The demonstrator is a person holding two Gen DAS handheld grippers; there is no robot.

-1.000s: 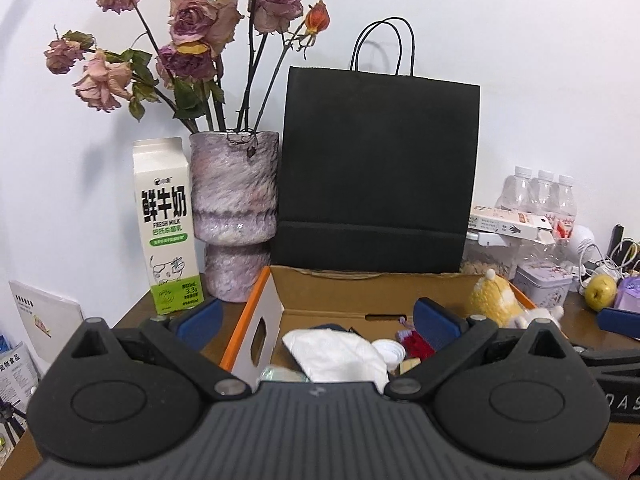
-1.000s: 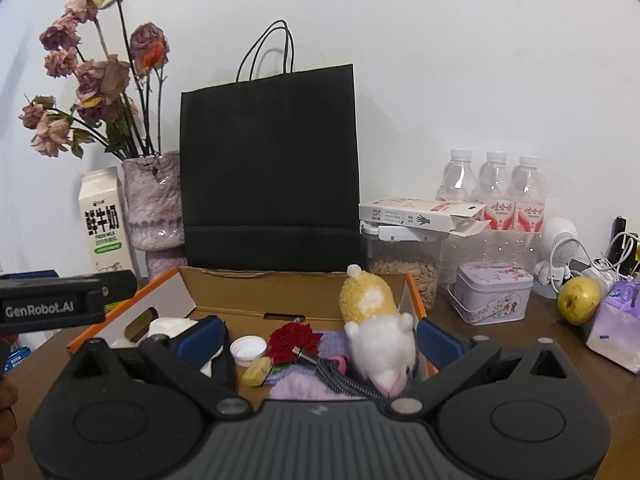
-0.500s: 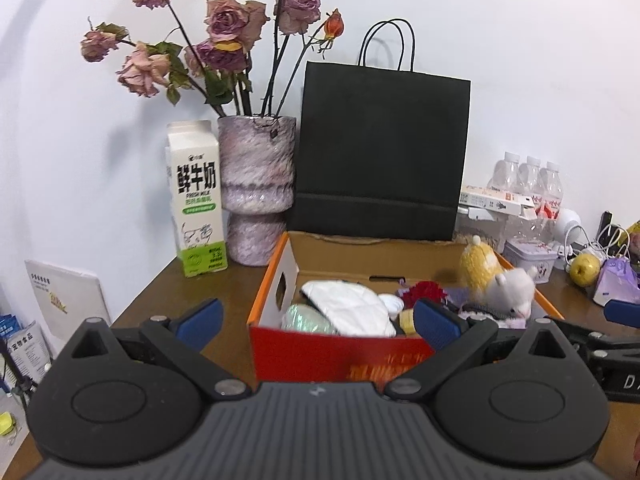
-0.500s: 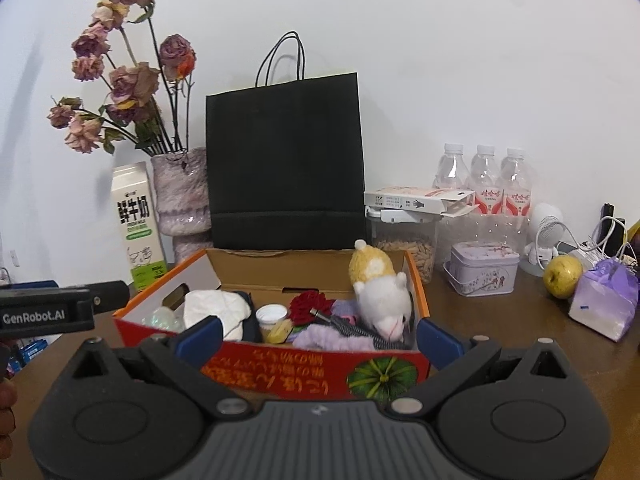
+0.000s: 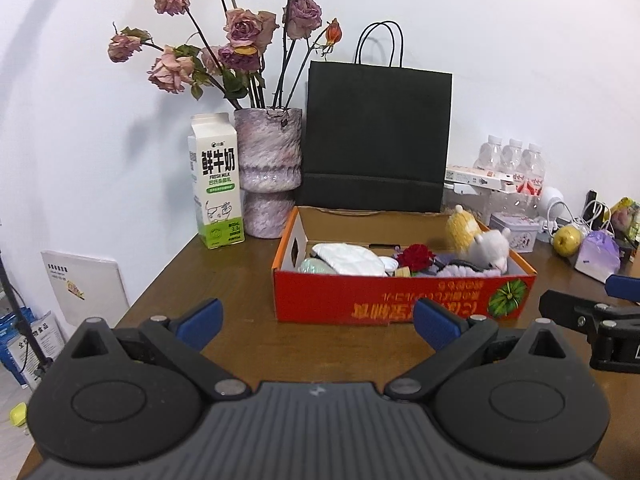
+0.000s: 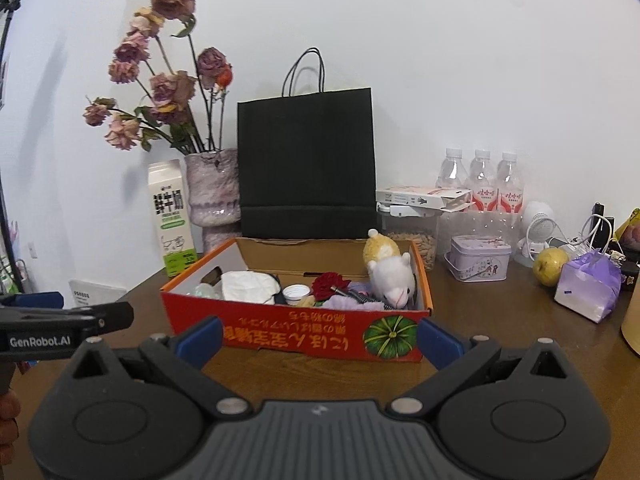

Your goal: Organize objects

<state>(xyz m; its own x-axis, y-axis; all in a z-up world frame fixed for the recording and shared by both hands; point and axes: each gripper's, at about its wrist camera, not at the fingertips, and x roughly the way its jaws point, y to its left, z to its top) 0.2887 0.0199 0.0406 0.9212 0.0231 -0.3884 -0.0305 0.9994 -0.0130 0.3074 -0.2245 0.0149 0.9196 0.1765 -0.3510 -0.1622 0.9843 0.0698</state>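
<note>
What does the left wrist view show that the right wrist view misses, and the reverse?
Only the left wrist view shows the blue packets on the floor beside the table. Only the right wrist view shows the cereal jar clearly, plus a hand at the frame edge. Both share the red box, plush toy, milk carton, black bag and both open grippers.

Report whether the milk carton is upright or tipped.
Upright: the white-and-green milk carton stands on its base beside the mottled pink vase.

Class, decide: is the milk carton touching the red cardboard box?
Apart. The left wrist view shows bare brown table between the milk carton and the red cardboard box.
</note>
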